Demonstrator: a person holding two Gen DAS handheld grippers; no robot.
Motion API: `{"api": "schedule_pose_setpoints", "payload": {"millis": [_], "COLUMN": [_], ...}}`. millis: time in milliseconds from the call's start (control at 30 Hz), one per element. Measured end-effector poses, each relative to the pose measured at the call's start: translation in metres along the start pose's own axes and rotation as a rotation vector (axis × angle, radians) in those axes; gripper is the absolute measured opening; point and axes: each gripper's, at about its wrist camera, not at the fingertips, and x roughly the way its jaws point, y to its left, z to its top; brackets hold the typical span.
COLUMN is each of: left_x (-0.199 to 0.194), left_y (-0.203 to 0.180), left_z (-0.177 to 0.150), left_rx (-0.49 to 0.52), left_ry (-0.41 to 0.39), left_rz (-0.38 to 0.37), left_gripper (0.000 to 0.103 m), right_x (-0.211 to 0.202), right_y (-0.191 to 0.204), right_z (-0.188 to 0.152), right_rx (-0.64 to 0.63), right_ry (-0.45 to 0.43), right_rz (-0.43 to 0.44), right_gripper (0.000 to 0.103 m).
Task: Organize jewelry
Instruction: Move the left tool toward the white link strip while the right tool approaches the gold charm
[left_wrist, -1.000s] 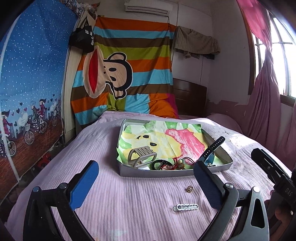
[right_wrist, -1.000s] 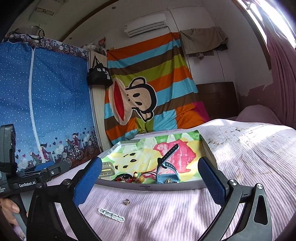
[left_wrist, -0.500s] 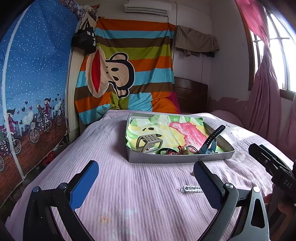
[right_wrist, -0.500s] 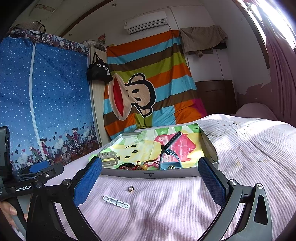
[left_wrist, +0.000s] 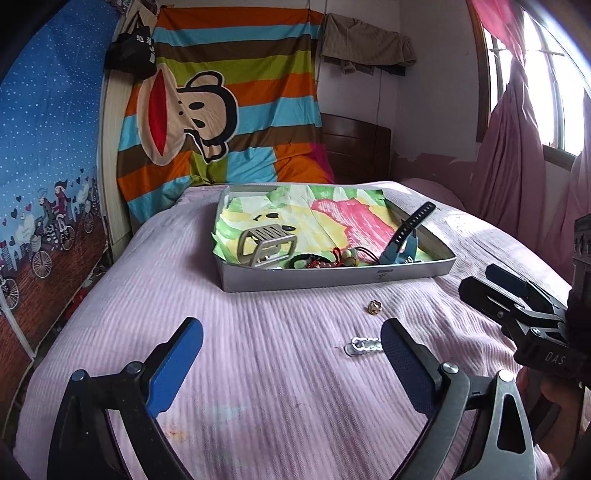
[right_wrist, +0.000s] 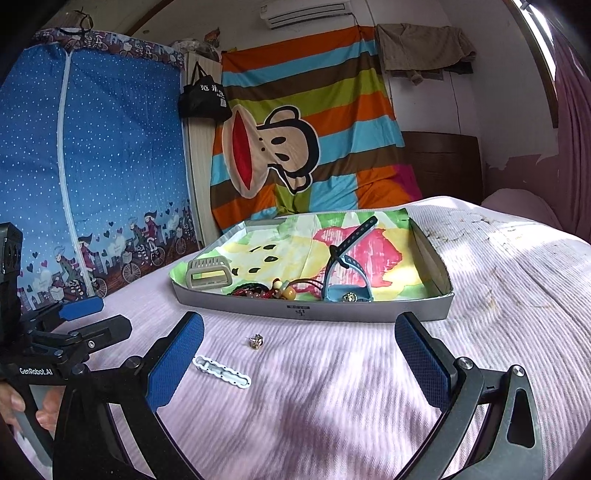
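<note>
Both grippers, left gripper (left_wrist: 291, 354) and right gripper (right_wrist: 299, 354), gaped empty; watch (left_wrist: 402, 236) and beads (left_wrist: 332, 258) lay in tray (left_wrist: 332, 282) at frame centre, while hair clip (left_wrist: 364, 345) and charm (left_wrist: 373, 306) remained on bedspread (left_wrist: 258, 369) below it.

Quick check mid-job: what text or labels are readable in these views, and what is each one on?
"GenRobot.AI": on the left claw, its body, right wrist view.
"DAS": on the right claw, its body, cut off by the frame edge.
Black hanging bag: white characters, not legible.
Tray front wall: small label, too small.
</note>
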Motion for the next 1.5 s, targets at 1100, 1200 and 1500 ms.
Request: {"api": "schedule_pose_setpoints", "payload": {"millis": [1100, 1200, 1500], "left_x": [0.072, 0.074, 0.076], "left_y": [-0.049, -0.054, -0.061], "left_z": [-0.003, -0.005, -0.008], "left_rx": [0.244, 0.277, 0.316], "left_ry": [0.289, 0.295, 0.304], "left_rz": [-0.206, -0.200, -0.186], "left_gripper": [0.039, 0.035, 0.016], "right_x": [0.068, 0.072, 0.082], "right_y": [-0.008, -0.009, -0.005], "right_z": [-0.020, -0.019, -0.020], "right_rx": [0.028, 0.036, 0.019], "right_ry": [0.227, 0.234, 0.260], "right_rz": [0.126, 0.133, 0.154], "right_gripper": [0.036, 0.036, 0.035]}}
